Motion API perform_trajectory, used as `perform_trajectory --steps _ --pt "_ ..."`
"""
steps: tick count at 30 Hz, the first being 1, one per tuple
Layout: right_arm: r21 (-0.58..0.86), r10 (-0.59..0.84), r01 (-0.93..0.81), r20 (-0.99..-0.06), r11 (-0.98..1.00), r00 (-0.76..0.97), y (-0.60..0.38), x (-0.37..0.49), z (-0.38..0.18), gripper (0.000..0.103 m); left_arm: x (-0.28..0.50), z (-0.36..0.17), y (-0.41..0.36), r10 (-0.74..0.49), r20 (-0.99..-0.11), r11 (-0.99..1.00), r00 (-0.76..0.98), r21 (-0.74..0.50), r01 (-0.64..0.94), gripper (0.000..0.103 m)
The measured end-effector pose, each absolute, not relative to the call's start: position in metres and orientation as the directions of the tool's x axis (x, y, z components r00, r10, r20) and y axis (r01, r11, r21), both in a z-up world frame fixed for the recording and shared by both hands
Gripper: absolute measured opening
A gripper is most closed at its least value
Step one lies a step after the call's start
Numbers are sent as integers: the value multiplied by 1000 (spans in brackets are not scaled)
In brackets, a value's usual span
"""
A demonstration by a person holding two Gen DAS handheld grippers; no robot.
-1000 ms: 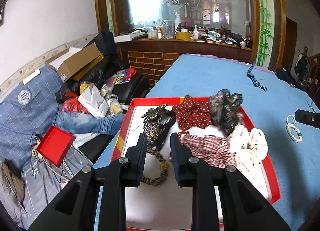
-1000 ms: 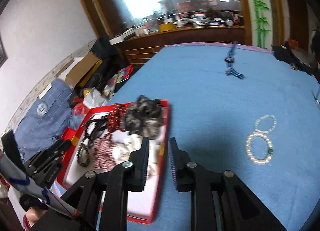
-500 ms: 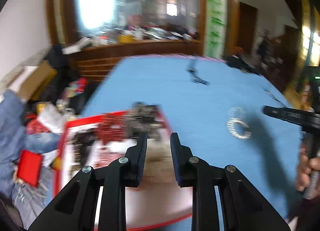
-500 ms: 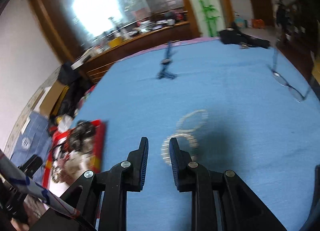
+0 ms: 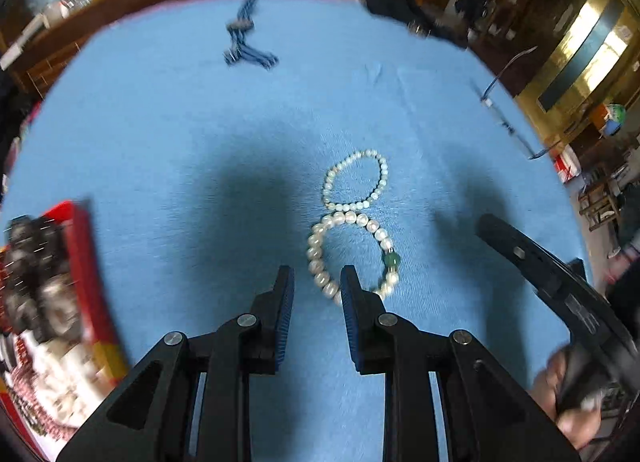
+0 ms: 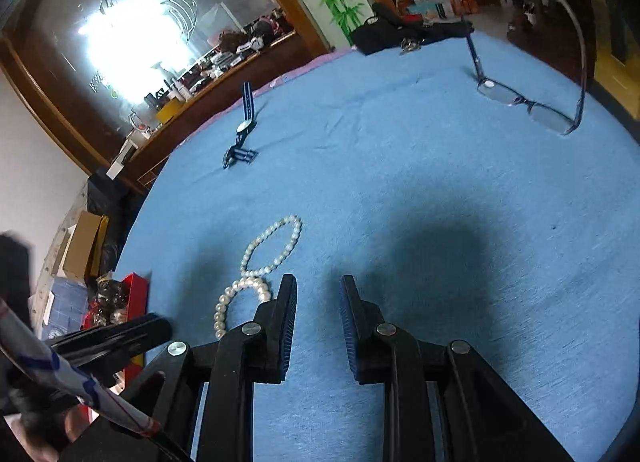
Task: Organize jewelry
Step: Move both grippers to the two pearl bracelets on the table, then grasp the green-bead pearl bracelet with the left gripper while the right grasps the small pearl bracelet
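Note:
Two pearl bracelets lie touching on the blue cloth. The larger one (image 5: 347,258) has a green bead; the smaller one (image 5: 357,182) lies just beyond it. My left gripper (image 5: 316,282) is open and empty, its tips just short of the larger bracelet's near edge. My right gripper (image 6: 318,290) is open and empty, to the right of the bracelets (image 6: 256,274); it also shows in the left wrist view (image 5: 532,262). The red tray (image 5: 86,262) with jewelry and hair ties is at the left.
A blue striped watch strap (image 5: 244,42) (image 6: 244,130) lies farther back on the cloth. A pair of glasses (image 6: 528,102) sits at the far right. Dark clothing (image 6: 400,32) lies at the table's far edge.
Both grippers have swung right, away from the red tray, and come down toward the pearl bracelets. Both jaws have stayed open at about the same width.

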State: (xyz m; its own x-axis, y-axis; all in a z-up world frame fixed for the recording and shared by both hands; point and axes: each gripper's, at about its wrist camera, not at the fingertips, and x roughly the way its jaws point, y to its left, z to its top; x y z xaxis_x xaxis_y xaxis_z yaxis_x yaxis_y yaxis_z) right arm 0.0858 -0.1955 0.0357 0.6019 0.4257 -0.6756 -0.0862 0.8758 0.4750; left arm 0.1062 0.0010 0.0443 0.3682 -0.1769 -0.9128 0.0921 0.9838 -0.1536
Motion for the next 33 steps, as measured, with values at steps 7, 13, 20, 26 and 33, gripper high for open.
perform_trajectory --steps 7,13,20,26,33 --pt "490 452 -113 -659 864 602 -194 82 38 23 124 21 -15 -126 -934 991 335 -104 85 21" --pt "486 448 -106 -669 867 594 -192 84 35 23 118 19 -5 -117 -915 992 387 -93 80 9" --pt "496 457 -69 -726 866 515 -178 99 32 23 95 18 17 -107 -884 994 456 -93 52 9" --pt "400 375 -42 -813 916 446 -148 144 30 23 90 17 16 -98 -861 995 499 -72 70 9" --pt "313 288 -5 -867 950 407 -130 179 14 23 92 16 19 -114 -852 993 511 -82 84 9"
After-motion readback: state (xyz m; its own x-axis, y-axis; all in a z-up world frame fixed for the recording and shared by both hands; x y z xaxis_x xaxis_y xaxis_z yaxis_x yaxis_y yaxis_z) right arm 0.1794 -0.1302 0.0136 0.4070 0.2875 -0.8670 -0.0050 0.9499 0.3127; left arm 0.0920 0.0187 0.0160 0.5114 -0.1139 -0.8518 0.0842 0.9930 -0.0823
